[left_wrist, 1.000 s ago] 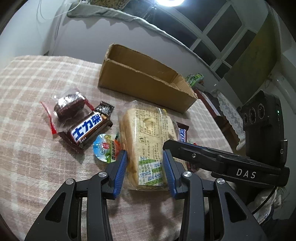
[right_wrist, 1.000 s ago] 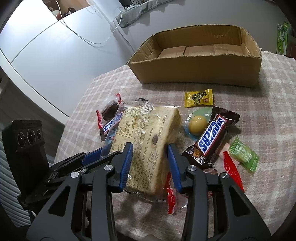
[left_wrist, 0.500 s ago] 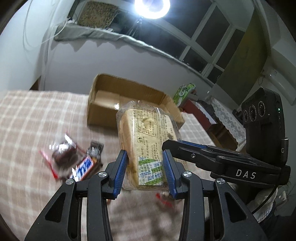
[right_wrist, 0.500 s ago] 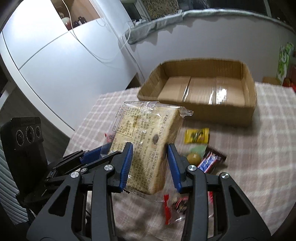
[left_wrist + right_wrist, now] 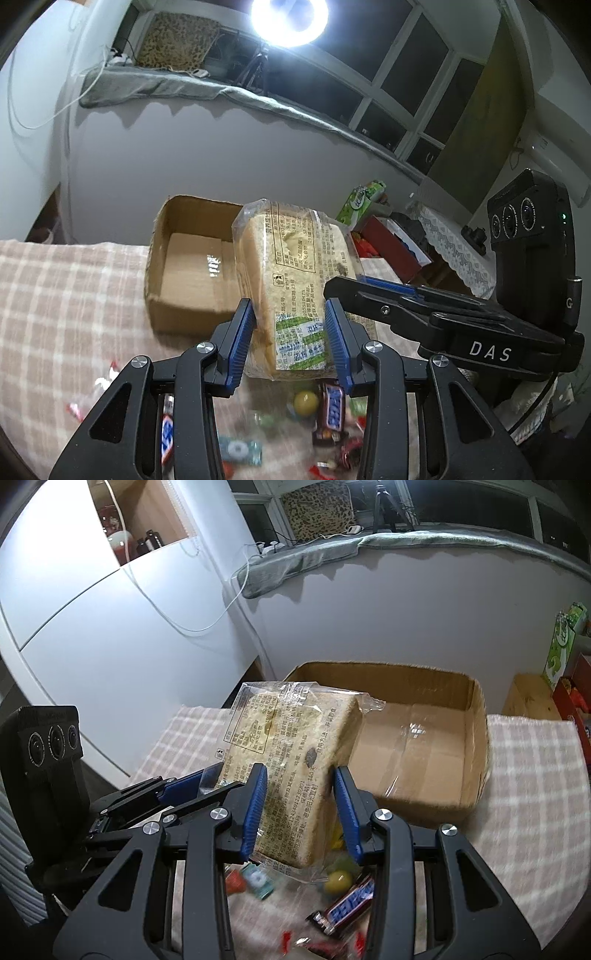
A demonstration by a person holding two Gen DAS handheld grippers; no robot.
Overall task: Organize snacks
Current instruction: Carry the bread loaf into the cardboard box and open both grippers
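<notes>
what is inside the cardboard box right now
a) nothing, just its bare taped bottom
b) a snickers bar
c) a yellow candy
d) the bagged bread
a: the cardboard box shows only its bare taped floor, while the bagged bread is held up in front of it by the left gripper and the right gripper, and the small snacks lie on the checked tablecloth below.

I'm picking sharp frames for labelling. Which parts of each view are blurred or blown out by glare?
Left wrist view: the ring light is blown out; the loose snacks on the table smear with motion, while the bread pack and left tongs stay sharp. Right wrist view: the snacks below blur, tape glare shines in the cardboard box, and the right tongs are crisp.
</notes>
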